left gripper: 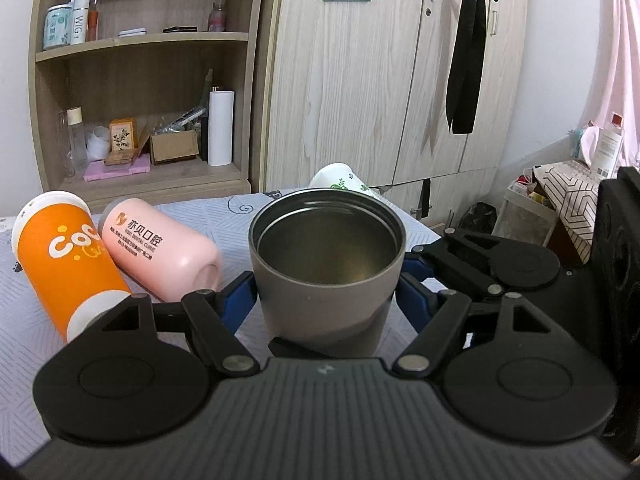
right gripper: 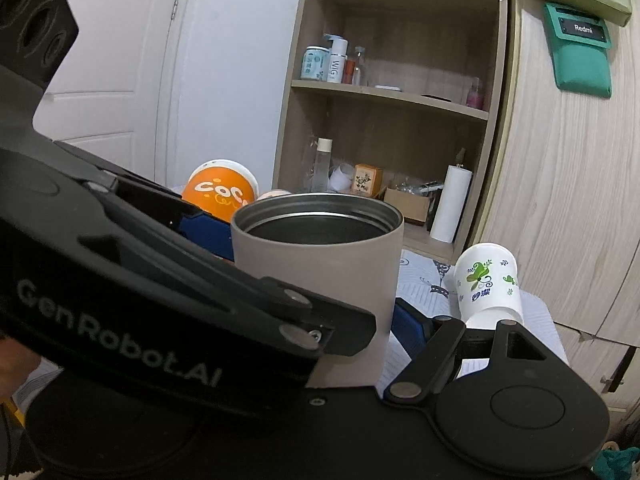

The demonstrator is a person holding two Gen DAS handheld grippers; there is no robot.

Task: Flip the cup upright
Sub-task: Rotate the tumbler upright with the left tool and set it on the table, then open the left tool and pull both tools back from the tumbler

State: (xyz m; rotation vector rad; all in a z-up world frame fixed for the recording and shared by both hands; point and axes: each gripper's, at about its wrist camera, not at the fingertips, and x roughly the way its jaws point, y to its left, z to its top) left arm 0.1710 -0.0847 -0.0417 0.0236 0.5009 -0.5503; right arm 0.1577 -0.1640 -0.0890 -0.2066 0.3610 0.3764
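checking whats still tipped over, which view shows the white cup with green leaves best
The right wrist view: the white cup lies on its side in full sight. The left wrist view shows only its top behind the grey cup.

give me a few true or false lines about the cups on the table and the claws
1. The grey cup stands upright with its mouth open to the top. True.
2. The orange cup stands upright. False: it lies on its side.
3. The pink cup lies on its side next to the orange cup. True.
4. The grey cup is full of water. False: its metal inside looks empty.
5. The left claw has a blue finger on each side of the grey cup. True.
6. The white cup with green leaves sits inside the grey cup. False: it lies on the table apart from it.
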